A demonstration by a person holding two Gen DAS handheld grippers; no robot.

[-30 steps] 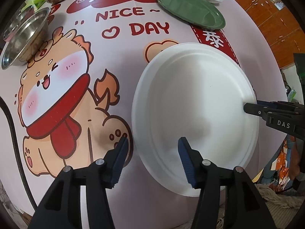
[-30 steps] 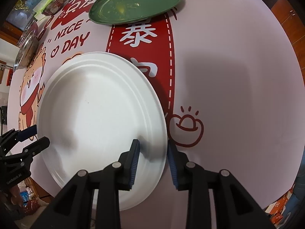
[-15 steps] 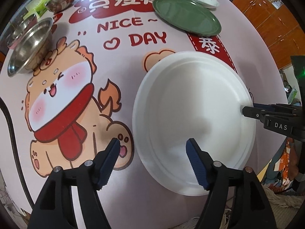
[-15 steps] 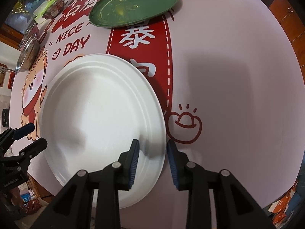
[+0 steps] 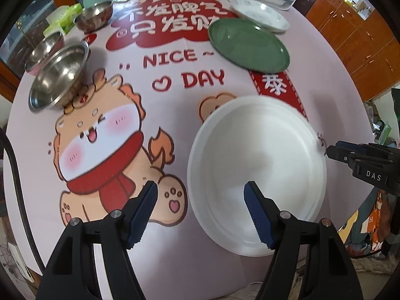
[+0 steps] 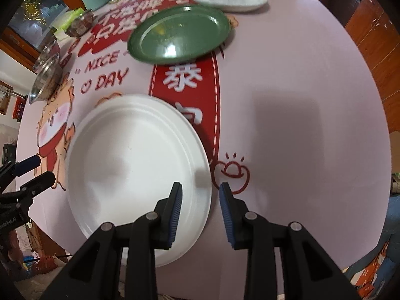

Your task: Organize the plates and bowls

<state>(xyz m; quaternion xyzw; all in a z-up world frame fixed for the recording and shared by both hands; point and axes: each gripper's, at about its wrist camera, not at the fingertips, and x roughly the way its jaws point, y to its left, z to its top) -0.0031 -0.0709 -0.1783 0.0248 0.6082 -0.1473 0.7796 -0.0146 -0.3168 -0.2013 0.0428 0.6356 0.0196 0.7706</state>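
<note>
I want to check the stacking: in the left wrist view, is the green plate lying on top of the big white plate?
No, the green plate lies apart on the tablecloth, farther back than the white plate.

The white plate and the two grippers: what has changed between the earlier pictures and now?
The left gripper has just been opening wider and has lifted away from the white plate; nothing is between its jaws. The right gripper has also risen, open, gripping nothing. The white plate, green plate and steel bowls stayed in place.
</note>
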